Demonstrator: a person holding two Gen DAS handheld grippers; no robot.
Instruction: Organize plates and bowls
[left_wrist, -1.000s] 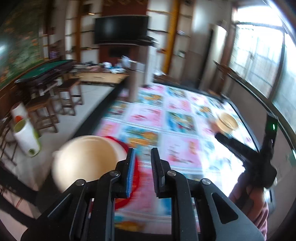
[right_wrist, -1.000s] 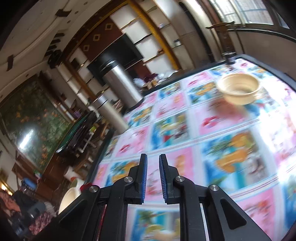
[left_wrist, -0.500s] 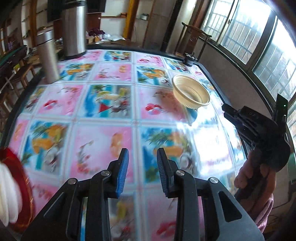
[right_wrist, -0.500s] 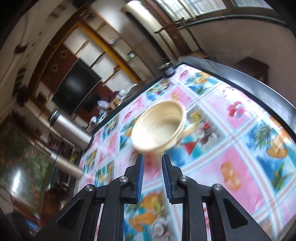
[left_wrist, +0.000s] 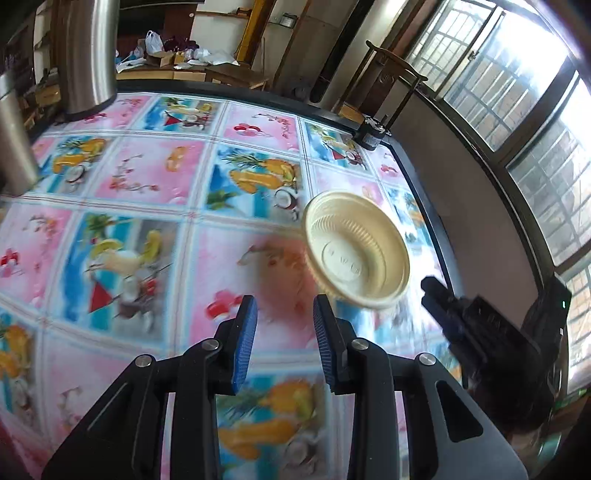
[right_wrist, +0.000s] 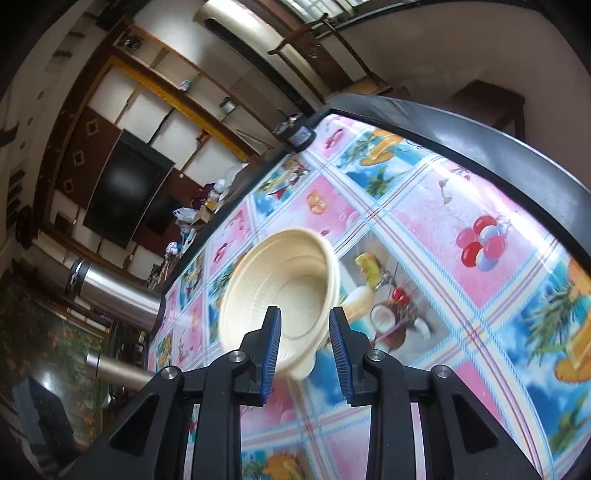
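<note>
A cream ribbed plastic bowl (left_wrist: 356, 251) stands upright on the flowery tablecloth near the table's right edge. In the right wrist view the bowl (right_wrist: 280, 284) fills the middle, and its rim looks doubled, as if two are nested. My right gripper (right_wrist: 304, 350) is open, its blue pads on either side of the bowl's near rim without pinching it. In the left wrist view the right gripper (left_wrist: 430, 286) points at the bowl from the right. My left gripper (left_wrist: 282, 343) is open and empty, just short of the bowl and to its left.
Two steel flasks (left_wrist: 88, 55) (left_wrist: 14, 136) stand at the table's far left. A small black object (left_wrist: 371, 134) sits at the far right corner. The black table edge (right_wrist: 480, 133) runs close behind the bowl. A wooden chair (left_wrist: 395, 74) stands beyond the table.
My left gripper swung right, away from the red plate and white bowl, towards the cream bowl, and opened wider. My right gripper closed in on the cream bowl and opened around its rim.
</note>
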